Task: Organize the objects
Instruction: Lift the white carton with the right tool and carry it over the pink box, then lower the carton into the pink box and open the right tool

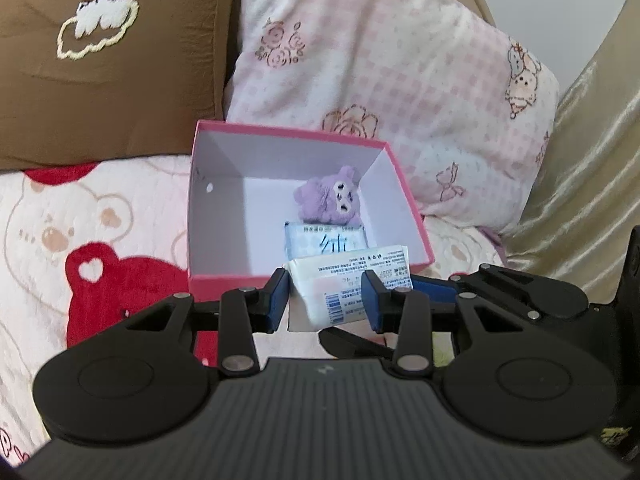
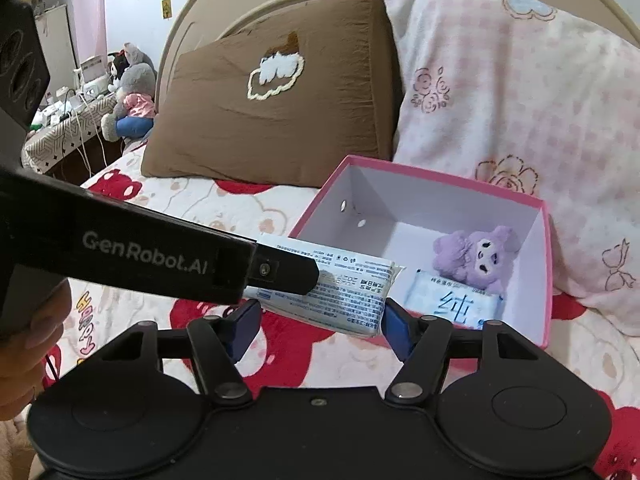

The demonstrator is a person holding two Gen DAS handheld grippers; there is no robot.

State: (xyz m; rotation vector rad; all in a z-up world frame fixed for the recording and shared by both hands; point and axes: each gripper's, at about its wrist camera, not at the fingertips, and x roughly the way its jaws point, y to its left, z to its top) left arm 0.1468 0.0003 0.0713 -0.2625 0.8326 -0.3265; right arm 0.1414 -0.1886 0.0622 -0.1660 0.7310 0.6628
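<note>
Angling down at pink box (image 1: 404, 184), left gripper (image 1: 326, 300) pinching tissue pack (image 1: 344, 280)

Two tissue packs (image 1: 345, 288), one purple plush (image 1: 330, 196), one pink box (image 1: 224, 280), two pillows (image 1: 100, 64)

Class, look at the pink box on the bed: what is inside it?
Inside the pink box lie a purple plush toy and a tissue pack in front of it. The pack hides the toy's lower edge.

Both grippers, left (image 1: 326, 302) and right (image 2: 320, 322), are built of matte black linkages, pinned by silver rivets and tipped with blue pads (image 1: 276, 300); a ribbed black housing is seen behind. "GenRobot.AI" is printed in pale letters along the left one's side.
</note>
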